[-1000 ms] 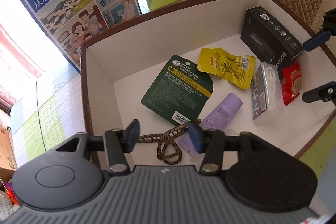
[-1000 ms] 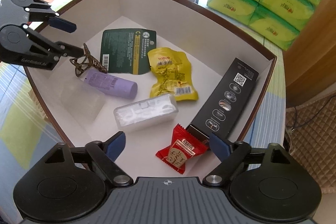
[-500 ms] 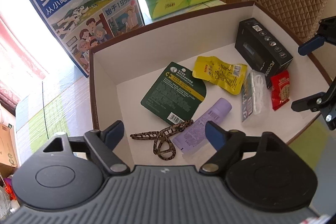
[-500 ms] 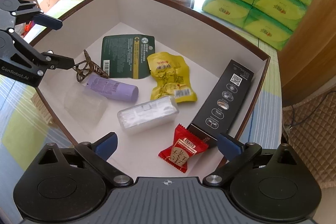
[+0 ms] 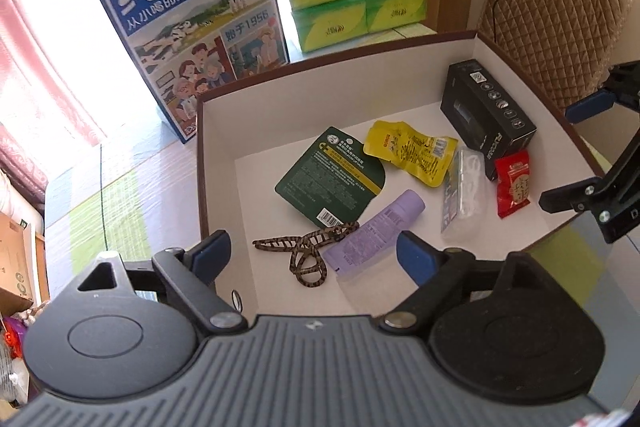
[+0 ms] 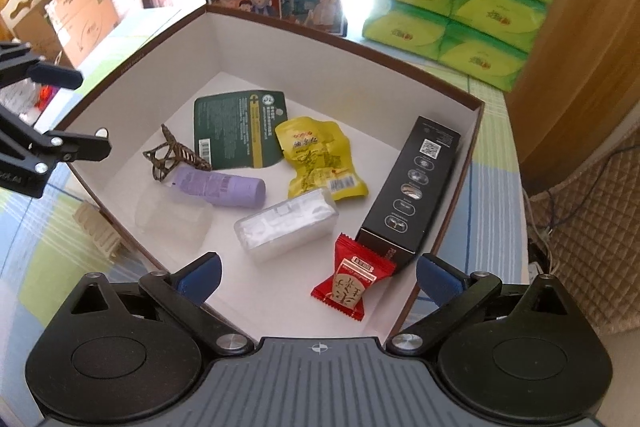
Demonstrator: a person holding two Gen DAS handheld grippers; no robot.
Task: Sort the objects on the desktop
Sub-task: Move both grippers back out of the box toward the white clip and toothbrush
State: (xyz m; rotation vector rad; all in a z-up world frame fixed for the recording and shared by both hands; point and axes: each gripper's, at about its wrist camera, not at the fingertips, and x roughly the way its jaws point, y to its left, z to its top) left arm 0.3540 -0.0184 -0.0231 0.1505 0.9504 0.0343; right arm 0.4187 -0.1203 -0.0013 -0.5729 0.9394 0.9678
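Both claws are held spread wide with nothing between the fingers: the left gripper and the right gripper, each above the near rim of the white-lined box. Ahead of the left gripper, a leopard-print hair claw is seen touching a purple tube, whose clear end is partly hidden behind the right finger. Just ahead of the right gripper a red candy packet lies against a black carton. Beyond lie a clear floss-pick case, a yellow snack pouch and a green card. The print is too small to read.
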